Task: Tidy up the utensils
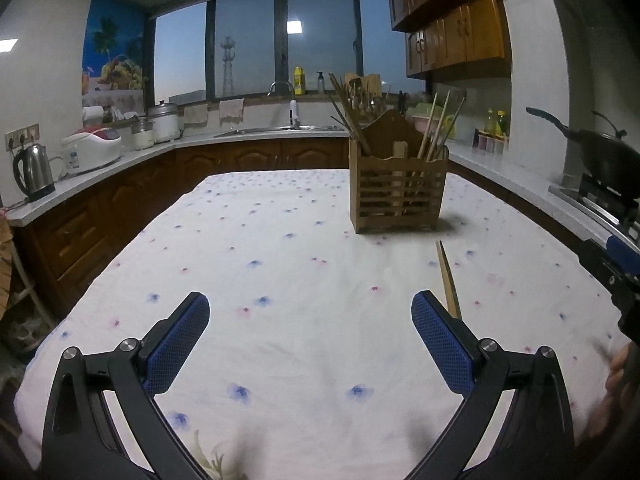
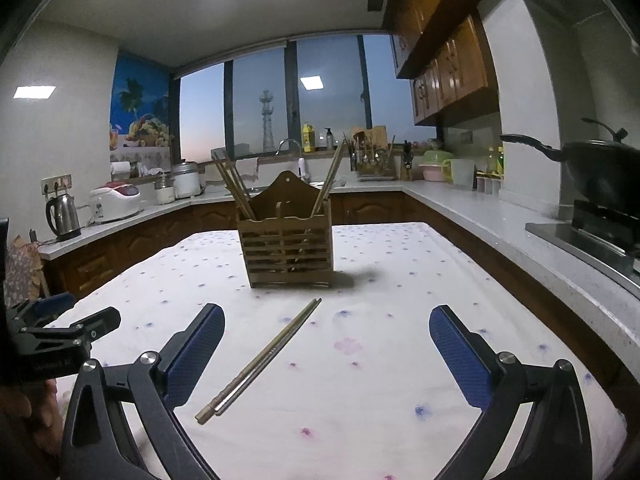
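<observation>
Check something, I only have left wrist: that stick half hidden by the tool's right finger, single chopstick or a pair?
Observer: It's a pair, lying side by side, flat on the tablecloth. The right wrist view shows their full length.
Operator: Right tool holding anything?
Observer: No. The right tool is open and empty, and the pair lies untouched between its fingers.
Operator: Which way do they point?
Observer: They lie diagonally. The near ends sit close to that tool's left finger, and the far tips aim at the holder.
</observation>
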A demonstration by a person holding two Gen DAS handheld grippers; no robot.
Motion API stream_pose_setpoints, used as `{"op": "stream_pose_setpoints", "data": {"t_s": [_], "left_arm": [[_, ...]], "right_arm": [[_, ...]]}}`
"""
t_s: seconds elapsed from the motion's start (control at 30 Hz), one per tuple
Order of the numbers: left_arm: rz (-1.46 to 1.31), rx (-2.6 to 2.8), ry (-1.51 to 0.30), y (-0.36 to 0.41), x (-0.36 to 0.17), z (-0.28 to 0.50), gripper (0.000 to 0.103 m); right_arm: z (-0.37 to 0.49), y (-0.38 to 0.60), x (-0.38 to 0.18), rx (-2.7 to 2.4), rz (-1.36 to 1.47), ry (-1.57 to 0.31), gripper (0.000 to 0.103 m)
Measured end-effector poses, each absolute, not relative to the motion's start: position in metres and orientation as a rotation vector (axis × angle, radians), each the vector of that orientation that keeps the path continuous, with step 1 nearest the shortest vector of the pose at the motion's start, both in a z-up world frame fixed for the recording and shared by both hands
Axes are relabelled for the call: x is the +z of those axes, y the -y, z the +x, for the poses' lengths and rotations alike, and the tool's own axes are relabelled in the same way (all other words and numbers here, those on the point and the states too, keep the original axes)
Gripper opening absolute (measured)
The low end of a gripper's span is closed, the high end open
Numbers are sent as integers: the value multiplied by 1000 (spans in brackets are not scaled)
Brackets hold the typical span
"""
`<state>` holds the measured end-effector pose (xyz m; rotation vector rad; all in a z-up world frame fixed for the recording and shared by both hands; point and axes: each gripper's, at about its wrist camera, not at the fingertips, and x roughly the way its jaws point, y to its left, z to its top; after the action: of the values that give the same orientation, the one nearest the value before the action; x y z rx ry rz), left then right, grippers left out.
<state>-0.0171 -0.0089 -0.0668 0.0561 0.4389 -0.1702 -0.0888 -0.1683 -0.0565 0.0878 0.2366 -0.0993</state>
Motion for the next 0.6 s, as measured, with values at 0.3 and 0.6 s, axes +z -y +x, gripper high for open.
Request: {"op": "stream_pose_setpoints", "data": {"t_s": [0.3,0.6], "left_arm": [[55,-163,-457,6,-71,-14,103],[43,-168,-481,4,-75,-7,103]], "right_arm": [[-83,179,-65,-103,122,-260,103],[-78,171,-66,-108,91,-278,103]]}}
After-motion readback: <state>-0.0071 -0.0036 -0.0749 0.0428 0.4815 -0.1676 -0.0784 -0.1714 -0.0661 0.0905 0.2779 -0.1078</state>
